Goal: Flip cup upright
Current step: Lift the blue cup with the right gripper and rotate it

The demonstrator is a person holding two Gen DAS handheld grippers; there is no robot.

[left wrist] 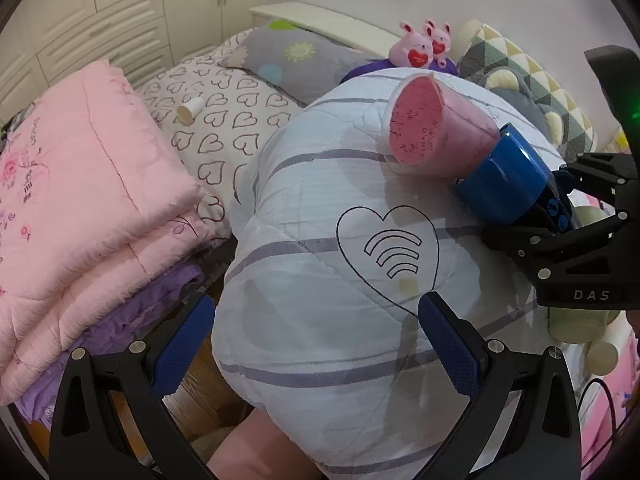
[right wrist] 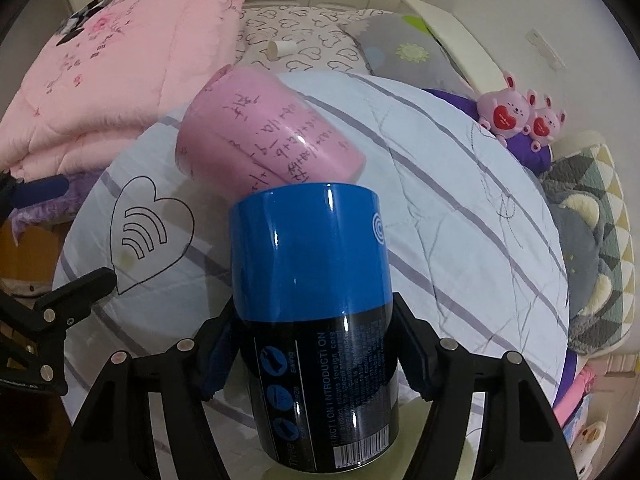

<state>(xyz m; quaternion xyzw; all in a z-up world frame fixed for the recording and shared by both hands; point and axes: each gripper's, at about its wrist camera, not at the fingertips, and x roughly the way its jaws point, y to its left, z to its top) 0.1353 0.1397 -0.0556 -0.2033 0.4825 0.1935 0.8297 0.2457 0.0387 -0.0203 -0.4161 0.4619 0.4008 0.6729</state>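
Observation:
A blue and black cup [right wrist: 316,304] with a pink paper lining [right wrist: 264,136] that sticks out of its mouth lies tilted over a round glass table [right wrist: 460,220]. My right gripper [right wrist: 316,356] is shut on the cup's lower body and holds it. In the left wrist view the cup [left wrist: 504,176] is at the upper right, its pink open mouth [left wrist: 416,120] faces left, and the right gripper [left wrist: 560,216] grips it from the right. My left gripper [left wrist: 316,344] is open and empty, near the table's front edge.
The glass table [left wrist: 320,280] lies over a white striped quilt with a heart drawing [left wrist: 388,252]. A folded pink blanket [left wrist: 80,200] is stacked at the left. A small paper cup [left wrist: 190,110] lies on the heart-print bed. Pink bunny toys [left wrist: 424,46] and pillows are behind.

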